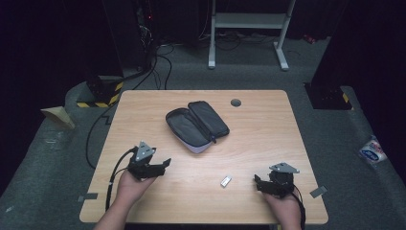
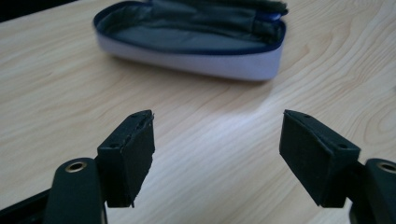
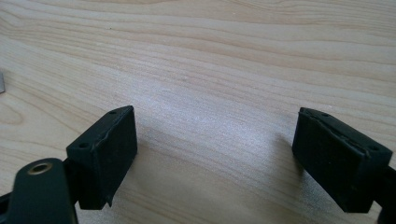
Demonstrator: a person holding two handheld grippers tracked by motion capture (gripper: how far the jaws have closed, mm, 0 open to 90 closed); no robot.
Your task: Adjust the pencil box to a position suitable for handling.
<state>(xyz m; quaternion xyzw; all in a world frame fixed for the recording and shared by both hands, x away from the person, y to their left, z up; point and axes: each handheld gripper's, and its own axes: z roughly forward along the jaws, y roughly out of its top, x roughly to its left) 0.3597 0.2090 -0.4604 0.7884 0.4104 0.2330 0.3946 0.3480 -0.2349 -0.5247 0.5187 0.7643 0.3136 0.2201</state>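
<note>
The small silver stick [image 1: 226, 180], maybe a flash drive, lies flat on the worktop [image 1: 268, 124], near its front edge, between the two claws. From the right claw [image 1: 257, 183] it sits just beside at about 9 o'clock. From the left claw [image 1: 165, 164] it lies farther off, toward 4 o'clock. Its long axis runs from 7 to 1 o'clock in the high view. The right hand [image 1: 283, 207] looks the natural one to reach it.

Both claws are released and grip nothing, jaws spread over bare wood.

The open pencil case [image 1: 197, 125] lies at 12 o'clock from the left claw, its dark lining showing, long axis from 10 to 4 o'clock.

Round the worktop: grey carpet, cables, a white frame.
</note>
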